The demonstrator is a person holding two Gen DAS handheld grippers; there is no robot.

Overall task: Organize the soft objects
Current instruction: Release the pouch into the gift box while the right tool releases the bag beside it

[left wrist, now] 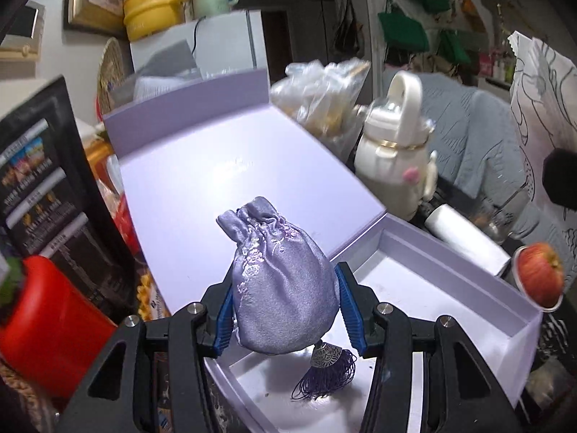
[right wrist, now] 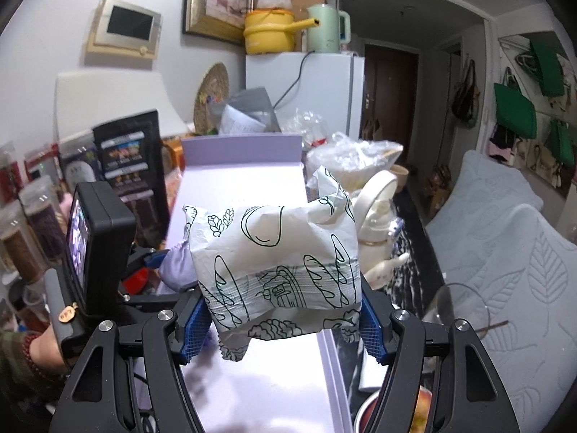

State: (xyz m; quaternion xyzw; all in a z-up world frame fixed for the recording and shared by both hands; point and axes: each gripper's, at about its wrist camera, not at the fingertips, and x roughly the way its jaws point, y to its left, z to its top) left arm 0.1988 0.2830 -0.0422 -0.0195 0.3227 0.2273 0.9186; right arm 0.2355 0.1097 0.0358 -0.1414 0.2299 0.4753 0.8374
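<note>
No writing on the black carton (left wrist: 47,187) is sharp enough to read. My left gripper (left wrist: 285,303) clamps the lilac drawstring pouch (left wrist: 277,281) between its fingers, above the open lilac box (left wrist: 450,288). My right gripper (right wrist: 285,314) grips the printed paper bag (right wrist: 277,263), pouch just left.

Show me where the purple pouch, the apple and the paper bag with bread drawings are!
purple pouch (left wrist: 281,288): left wrist view, middle of its satin body.
apple (left wrist: 540,274): left wrist view, its red side at the right edge.
paper bag (right wrist: 277,252): right wrist view, centre of its printed front.
</note>
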